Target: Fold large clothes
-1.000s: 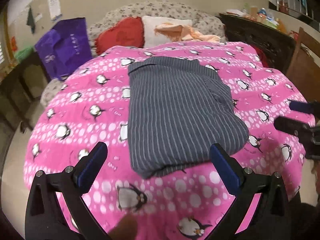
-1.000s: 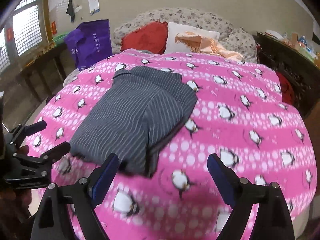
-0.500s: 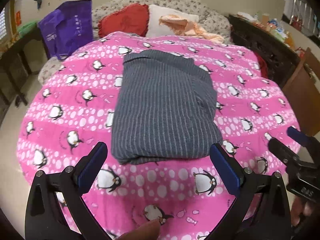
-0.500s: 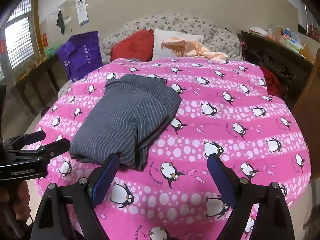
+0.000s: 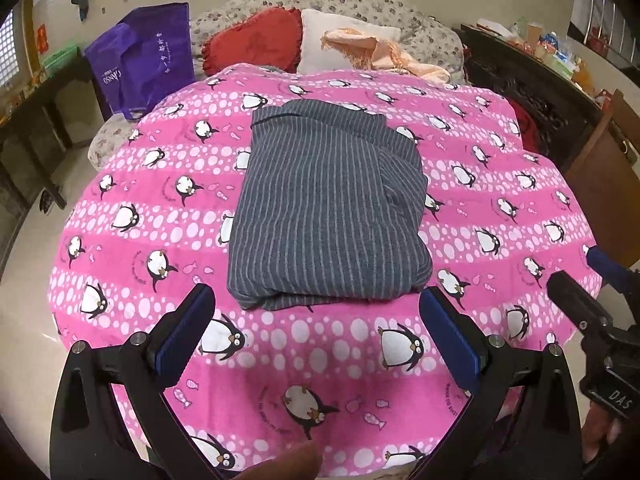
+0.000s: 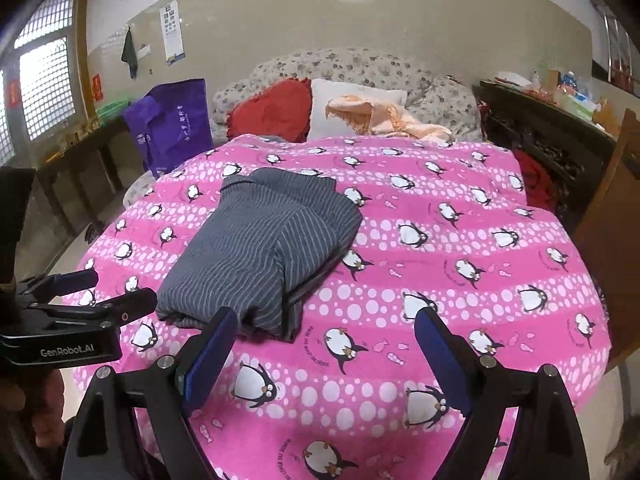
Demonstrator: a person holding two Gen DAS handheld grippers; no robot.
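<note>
Both grippers hang over the near edge of the pink penguin blanket (image 5: 460,208), jaws spread wide with nothing between them: the left gripper (image 5: 320,340) and the right gripper (image 6: 324,354) are both let go. The folded grey striped garment (image 5: 324,208) lies just past them, left of the blanket's middle. Further back there's a red cushion (image 5: 256,40), a white pillow (image 5: 320,46) with a peach cloth (image 5: 384,54), and a purple bag (image 5: 144,56) off the far left corner; can't tell what's inside. Compared with a second ago, both grippers have backed away and lifted, so more blanket shows.
</note>
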